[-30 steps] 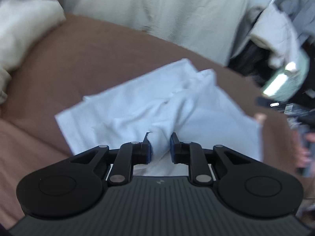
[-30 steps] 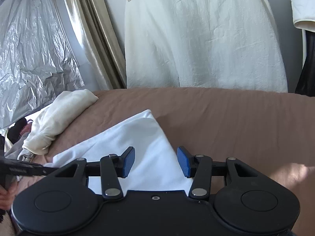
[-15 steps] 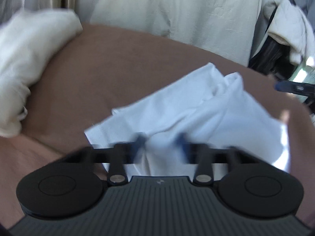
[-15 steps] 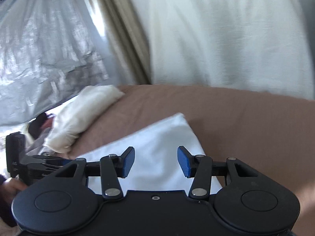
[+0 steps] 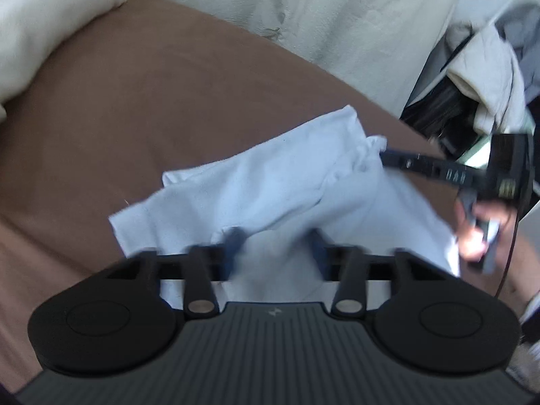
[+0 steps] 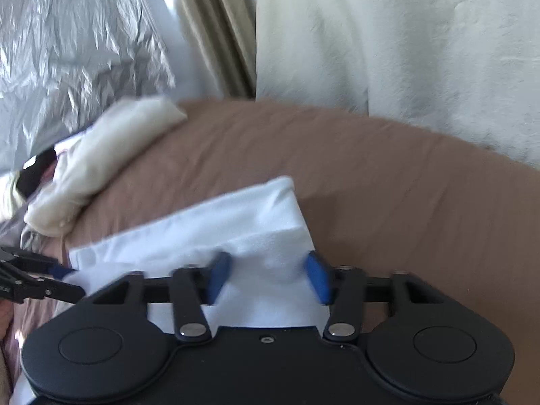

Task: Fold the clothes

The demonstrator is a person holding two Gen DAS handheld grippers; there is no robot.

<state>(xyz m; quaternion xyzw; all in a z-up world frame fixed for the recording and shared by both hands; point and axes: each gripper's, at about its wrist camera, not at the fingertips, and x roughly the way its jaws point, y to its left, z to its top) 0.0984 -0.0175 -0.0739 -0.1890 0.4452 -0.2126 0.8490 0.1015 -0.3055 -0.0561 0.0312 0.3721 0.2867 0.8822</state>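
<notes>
Closed in on white garment from both sides, jaws narrowing | left gripper and right gripper: cloth between fingers, grip unclear through blur | garment bunched on brown bed, folding barely begun

place: home bedroom | signs: brown bedsheet, cream pillow, curtain

Garment on bed, pillow far left
</notes>
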